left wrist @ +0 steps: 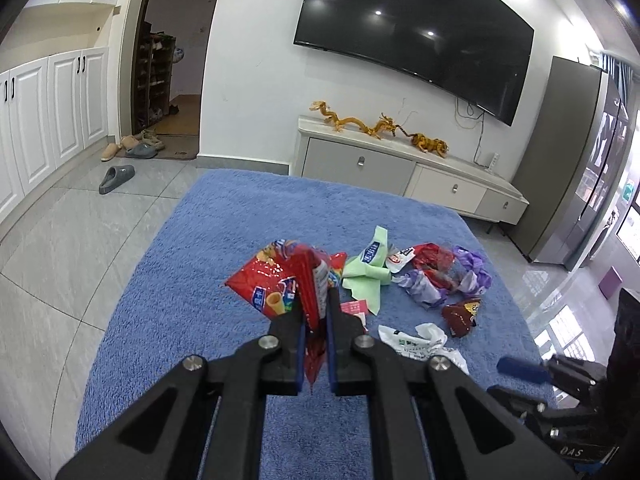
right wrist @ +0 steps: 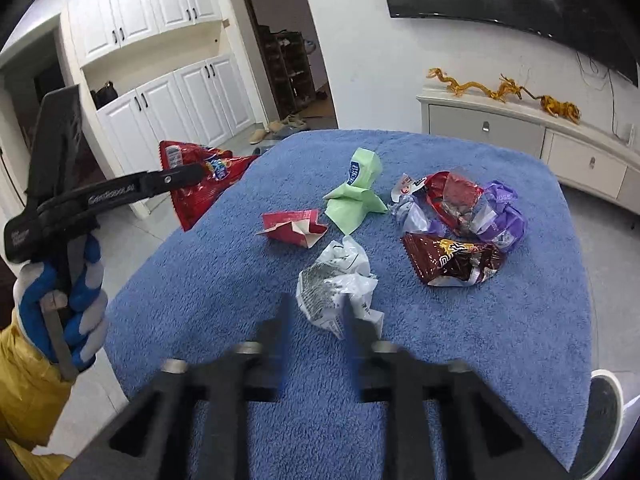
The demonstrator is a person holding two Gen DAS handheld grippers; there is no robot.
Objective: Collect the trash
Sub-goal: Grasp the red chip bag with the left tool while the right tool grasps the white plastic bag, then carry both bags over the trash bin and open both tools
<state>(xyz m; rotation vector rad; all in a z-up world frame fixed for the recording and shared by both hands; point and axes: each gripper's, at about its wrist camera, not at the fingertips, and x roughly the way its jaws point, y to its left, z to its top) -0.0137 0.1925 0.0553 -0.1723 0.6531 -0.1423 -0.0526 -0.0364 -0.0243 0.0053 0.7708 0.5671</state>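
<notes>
My left gripper (left wrist: pixel 314 304) is shut on a red snack bag (left wrist: pixel 276 280) and holds it above the blue towel-covered table (left wrist: pixel 180 320); it also shows in the right wrist view (right wrist: pixel 192 174) with the bag (right wrist: pixel 200 196) off the table's left edge. My right gripper (right wrist: pixel 316 312) is open, its fingers either side of a crumpled white wrapper (right wrist: pixel 336 284). Other trash lies on the table: a green wrapper (right wrist: pixel 356 192), a red paper box (right wrist: pixel 294 228), a dark red bag (right wrist: pixel 452 260), and red and purple wrappers (right wrist: pixel 472 208).
A white TV cabinet (left wrist: pixel 400 168) with gold dragon figures (left wrist: pixel 380 126) stands beyond the table under a wall TV (left wrist: pixel 412 28). White cupboards (left wrist: pixel 48 112) and slippers (left wrist: pixel 116 178) are at the left. A grey fridge (left wrist: pixel 576 160) stands at the right.
</notes>
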